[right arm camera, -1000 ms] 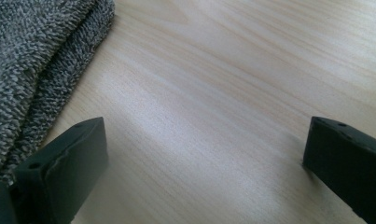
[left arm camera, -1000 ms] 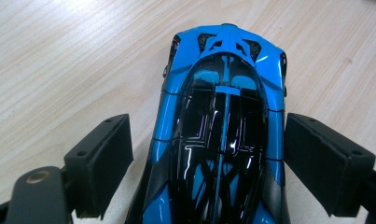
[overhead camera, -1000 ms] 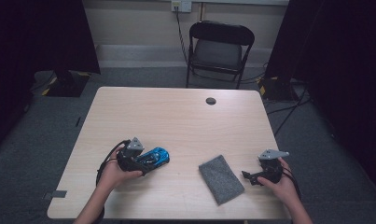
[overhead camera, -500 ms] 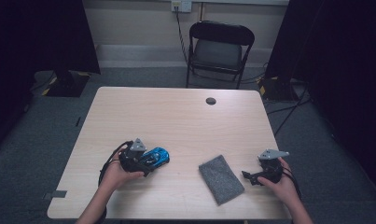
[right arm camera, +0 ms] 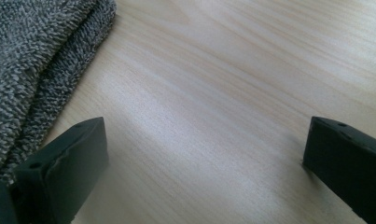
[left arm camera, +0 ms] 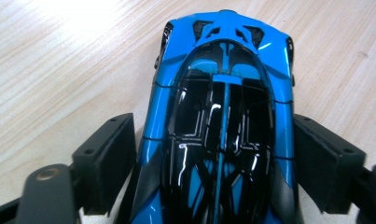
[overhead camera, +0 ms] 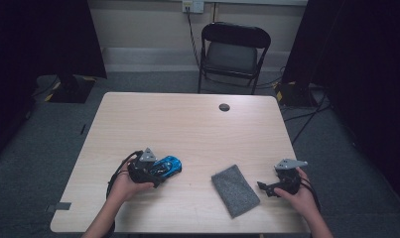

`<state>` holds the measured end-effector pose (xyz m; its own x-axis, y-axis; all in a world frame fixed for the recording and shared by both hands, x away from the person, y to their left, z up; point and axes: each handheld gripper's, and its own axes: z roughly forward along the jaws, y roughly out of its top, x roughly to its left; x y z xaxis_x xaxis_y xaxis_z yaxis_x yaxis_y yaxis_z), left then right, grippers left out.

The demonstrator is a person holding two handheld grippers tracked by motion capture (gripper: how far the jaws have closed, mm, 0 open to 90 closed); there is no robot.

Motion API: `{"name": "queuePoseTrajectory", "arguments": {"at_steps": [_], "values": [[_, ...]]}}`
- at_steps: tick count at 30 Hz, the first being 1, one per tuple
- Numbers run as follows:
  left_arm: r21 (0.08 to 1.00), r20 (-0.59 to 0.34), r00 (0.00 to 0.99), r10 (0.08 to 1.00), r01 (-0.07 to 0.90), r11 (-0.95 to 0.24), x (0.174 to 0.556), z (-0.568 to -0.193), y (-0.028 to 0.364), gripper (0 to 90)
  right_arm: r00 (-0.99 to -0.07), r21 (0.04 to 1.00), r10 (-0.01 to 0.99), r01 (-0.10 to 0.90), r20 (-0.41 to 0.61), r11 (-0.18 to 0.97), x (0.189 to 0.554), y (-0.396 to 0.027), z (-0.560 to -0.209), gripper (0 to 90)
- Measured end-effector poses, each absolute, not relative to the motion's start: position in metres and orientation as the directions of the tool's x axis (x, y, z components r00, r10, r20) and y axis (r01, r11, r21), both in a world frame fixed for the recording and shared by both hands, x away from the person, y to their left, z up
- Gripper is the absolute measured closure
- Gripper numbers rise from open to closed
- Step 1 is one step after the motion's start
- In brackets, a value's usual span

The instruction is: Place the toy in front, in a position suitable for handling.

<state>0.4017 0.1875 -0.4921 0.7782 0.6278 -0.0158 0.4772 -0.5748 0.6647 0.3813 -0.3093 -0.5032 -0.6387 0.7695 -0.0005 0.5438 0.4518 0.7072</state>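
The desk carried a grey cloth just left of the right tongs, whose jaws stood released over bare wood. A blue toy car lay between the left tongs, which had just been closing, right pad touching, left pad slightly apart.

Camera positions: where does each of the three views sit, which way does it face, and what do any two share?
High view: above the person's side, facing forward and down on the wooden table; both forearms, left tongs and right tongs show.
Left gripper view: on the left tongs, looking along its jaws straddling the blue toy car.
Right gripper view: on the right tongs, facing tabletop beside the grey cloth.
Shared: high and left views show the car; high and right, the cloth.
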Motion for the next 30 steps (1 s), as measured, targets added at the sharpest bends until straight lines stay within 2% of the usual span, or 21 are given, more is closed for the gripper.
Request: {"name": "queuePoseTrajectory", "arguments": {"at_steps": [7,18,30], "values": [[0.668,-0.013,0.792,0.611,0.462,-0.584,0.401,-0.49,0.188,25.2,-0.639,0.708,0.769,0.543,0.0,0.452,0.381,-0.309,-0.503,0.0],[0.637,0.062,0.782,0.62,0.448,-0.628,0.397,-0.481,0.18,26.0,-0.641,0.708,0.768,0.542,0.0,0.452,0.382,-0.31,-0.503,0.0],[0.648,0.035,0.751,0.66,0.486,-0.587,0.398,-0.476,0.187,27.7,-0.641,0.708,0.767,0.542,0.001,0.453,0.382,-0.31,-0.503,0.0]]}}
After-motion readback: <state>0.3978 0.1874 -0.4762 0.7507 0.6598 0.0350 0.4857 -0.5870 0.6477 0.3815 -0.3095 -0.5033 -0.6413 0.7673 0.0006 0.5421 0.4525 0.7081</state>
